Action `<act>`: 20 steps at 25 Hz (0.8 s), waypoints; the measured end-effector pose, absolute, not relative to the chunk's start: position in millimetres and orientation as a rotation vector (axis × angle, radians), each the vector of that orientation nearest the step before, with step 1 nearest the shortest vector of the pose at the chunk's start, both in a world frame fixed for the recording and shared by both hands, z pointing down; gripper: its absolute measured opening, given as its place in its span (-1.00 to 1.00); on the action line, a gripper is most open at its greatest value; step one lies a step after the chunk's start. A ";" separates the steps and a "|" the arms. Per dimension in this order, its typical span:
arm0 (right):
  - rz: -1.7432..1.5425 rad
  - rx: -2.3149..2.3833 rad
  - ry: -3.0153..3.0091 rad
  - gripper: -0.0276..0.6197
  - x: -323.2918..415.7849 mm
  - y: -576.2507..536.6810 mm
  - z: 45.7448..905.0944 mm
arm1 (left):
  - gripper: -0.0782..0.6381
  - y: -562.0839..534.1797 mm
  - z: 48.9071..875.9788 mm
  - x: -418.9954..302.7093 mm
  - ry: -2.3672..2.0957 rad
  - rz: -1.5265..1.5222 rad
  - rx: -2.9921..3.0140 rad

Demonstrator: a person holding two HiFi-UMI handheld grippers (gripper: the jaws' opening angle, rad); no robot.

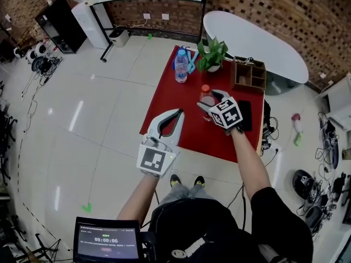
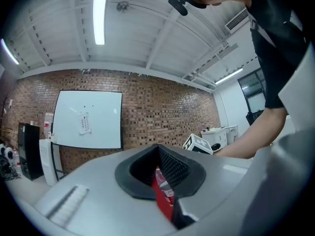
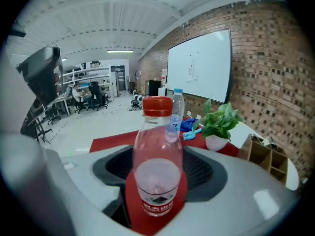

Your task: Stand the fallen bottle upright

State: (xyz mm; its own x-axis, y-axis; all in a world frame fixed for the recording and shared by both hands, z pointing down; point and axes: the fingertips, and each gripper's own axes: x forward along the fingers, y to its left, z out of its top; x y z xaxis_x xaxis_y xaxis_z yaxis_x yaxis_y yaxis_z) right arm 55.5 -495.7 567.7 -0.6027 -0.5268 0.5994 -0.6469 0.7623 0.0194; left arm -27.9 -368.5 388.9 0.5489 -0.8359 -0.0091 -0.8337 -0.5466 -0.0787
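A clear bottle with a red cap stands upright on the red table, and my right gripper is shut on its body. In the right gripper view the bottle fills the gap between the jaws of the right gripper, label low, cap on top. My left gripper hovers over the table's near left part, shut and holding nothing. Through the thin slit of the left gripper I glimpse a strip of red table and part of the bottle.
Further back on the table stand a blue-capped water bottle, a potted plant and a wooden organiser. A black flat object lies right of my right gripper. A white oval table is behind.
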 end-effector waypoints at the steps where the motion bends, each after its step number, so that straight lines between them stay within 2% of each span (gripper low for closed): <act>1: 0.274 0.895 -2.368 0.05 62.1 -492.5 566.5 | -0.78 -367.3 388.7 -22.9 1.446 -0.050 -2.702; 12: 0.342 0.890 -2.420 0.06 91.4 -458.7 562.1 | -0.78 -347.1 381.2 17.6 1.398 -0.091 -2.715; 20: 0.447 0.960 -2.652 0.06 128.4 -434.9 503.6 | -0.78 -322.7 378.8 51.2 1.390 -0.129 -2.694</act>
State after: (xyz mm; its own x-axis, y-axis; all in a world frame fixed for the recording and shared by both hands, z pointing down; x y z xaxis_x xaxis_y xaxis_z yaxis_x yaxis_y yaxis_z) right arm 128.4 -434.9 503.6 -0.7377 -0.5678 0.3652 -0.6562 0.7303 -0.1901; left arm 51.2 -322.7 378.8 0.5778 -0.8157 0.0262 -0.8067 -0.5757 -0.1337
